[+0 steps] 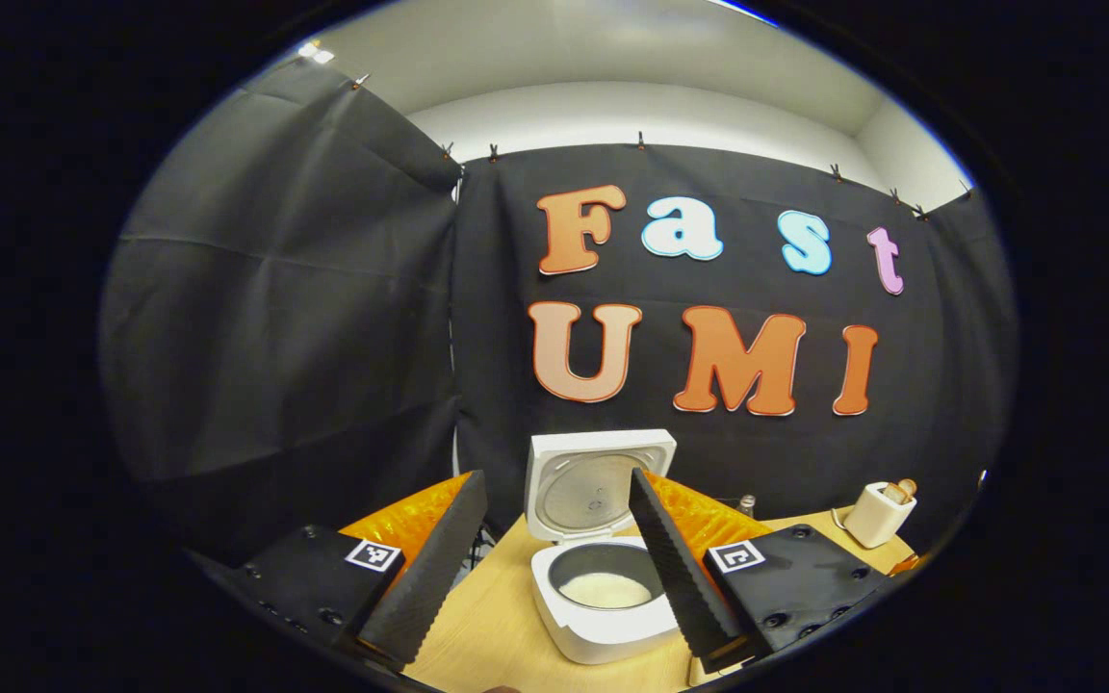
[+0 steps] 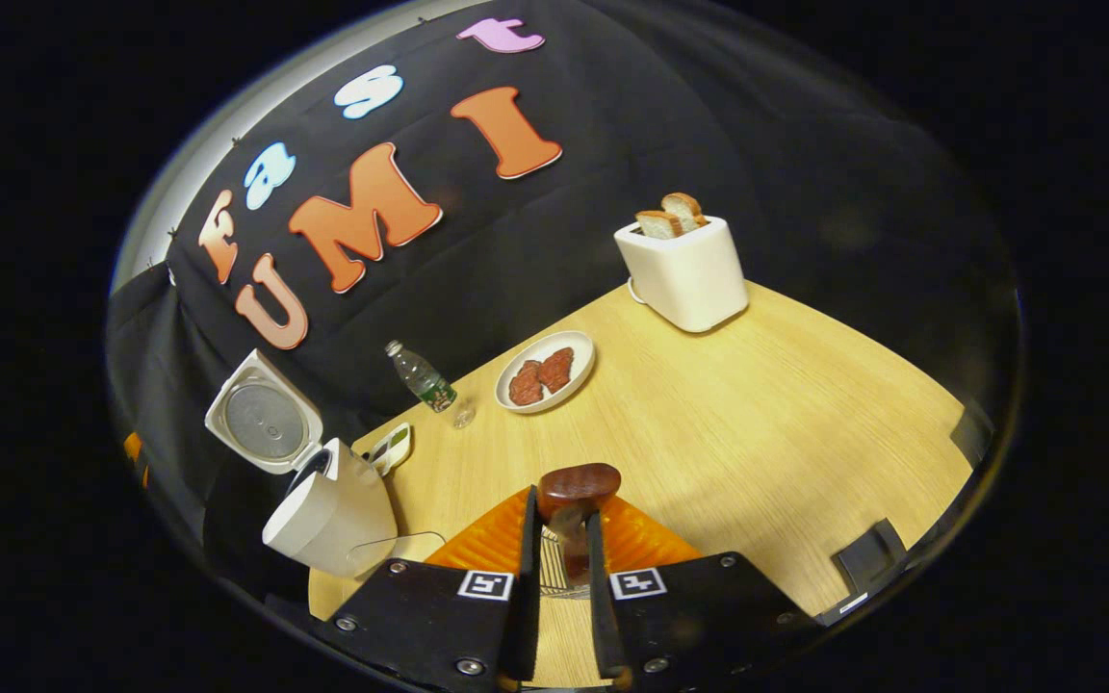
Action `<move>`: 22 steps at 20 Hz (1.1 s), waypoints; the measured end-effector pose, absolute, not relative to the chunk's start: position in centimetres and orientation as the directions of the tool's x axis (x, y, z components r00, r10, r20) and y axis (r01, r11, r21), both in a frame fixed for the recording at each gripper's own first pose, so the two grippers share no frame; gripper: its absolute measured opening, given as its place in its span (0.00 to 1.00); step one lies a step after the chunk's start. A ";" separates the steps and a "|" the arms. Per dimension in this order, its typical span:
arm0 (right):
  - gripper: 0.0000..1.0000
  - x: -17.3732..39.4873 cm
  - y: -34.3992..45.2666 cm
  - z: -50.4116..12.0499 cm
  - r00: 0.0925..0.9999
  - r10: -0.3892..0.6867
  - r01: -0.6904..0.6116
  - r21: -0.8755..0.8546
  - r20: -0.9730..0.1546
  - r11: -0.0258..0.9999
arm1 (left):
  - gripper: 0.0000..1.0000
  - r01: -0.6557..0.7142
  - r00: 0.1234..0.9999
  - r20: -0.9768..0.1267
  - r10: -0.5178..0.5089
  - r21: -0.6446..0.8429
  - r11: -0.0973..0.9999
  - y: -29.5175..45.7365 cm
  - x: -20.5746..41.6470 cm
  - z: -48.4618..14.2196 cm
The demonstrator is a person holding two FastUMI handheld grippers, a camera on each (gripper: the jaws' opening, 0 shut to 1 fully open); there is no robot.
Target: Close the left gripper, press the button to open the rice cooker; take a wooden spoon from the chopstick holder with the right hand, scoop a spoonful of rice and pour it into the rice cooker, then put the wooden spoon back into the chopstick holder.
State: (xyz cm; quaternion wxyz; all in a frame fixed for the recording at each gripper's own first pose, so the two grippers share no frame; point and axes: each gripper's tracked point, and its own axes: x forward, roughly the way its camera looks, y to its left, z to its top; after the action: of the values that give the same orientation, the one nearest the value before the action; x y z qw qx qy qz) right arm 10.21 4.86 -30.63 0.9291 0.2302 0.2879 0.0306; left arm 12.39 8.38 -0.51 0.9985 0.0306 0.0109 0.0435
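Jaws first: left gripper [image 1: 554, 568] stands wide, nothing between the fingers, aimed at the rice cooker [image 1: 603, 587] just ahead on the table [image 1: 487, 626]. Right gripper [image 2: 562, 568] is narrow, both fingers pressed on the handle of the wooden spoon [image 2: 578, 491]; the bowl of the spoon sticks out past the tips.

Cooker lid [image 1: 593, 481] is up, and a pale layer of rice [image 1: 605, 589] sits in the inner pot, so the button step looks done. In the right gripper view the cooker [image 2: 328, 525] is near-left with its lid tipped back. A wire grid, probably the chopstick holder [image 2: 553, 576], shows between the fingers right under the spoon. I can't tell if the spoon is going in or coming out.

Handling call: the spoon is light, stiff and smooth wood, so it may twist in a two-point pinch. Grip mid-handle, square across the flats, and keep the bowl level when it's loaded.

Also on the table: toaster [image 2: 684, 269] with bread far right, plate [image 2: 546, 371] with two reddish pieces mid-far, small bottle [image 2: 423, 378] left of the plate.
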 end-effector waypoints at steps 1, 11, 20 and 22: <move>0.25 10.2 4.1 -30.9 0.833 0.155 0.086 0.401 -0.531 0.912 | 1.00 -0.094 0.995 -0.013 0.096 0.073 0.993 8.5 12.4 -0.2; 0.95 7.8 0.2 -26.9 0.873 -0.033 0.136 0.177 -0.486 0.975 | 1.00 -0.127 0.992 0.008 0.127 0.024 0.992 7.1 18.0 4.3; 0.95 6.6 -1.0 -21.5 0.911 -0.094 0.172 0.163 -0.402 0.971 | 1.00 -0.040 0.999 -0.029 0.041 0.053 0.998 3.8 33.4 8.3; 0.95 6.1 -1.3 -20.8 0.910 -0.103 0.186 0.173 -0.402 0.967 | 1.00 -0.027 0.997 -0.065 0.031 0.072 0.997 3.4 37.5 7.1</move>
State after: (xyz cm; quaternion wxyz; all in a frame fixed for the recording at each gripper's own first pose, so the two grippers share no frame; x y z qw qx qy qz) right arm 6.08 -1.34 -20.79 0.9716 0.1042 0.1991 -0.0742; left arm 37.55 3.38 7.12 0.9987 0.0356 0.0328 0.0145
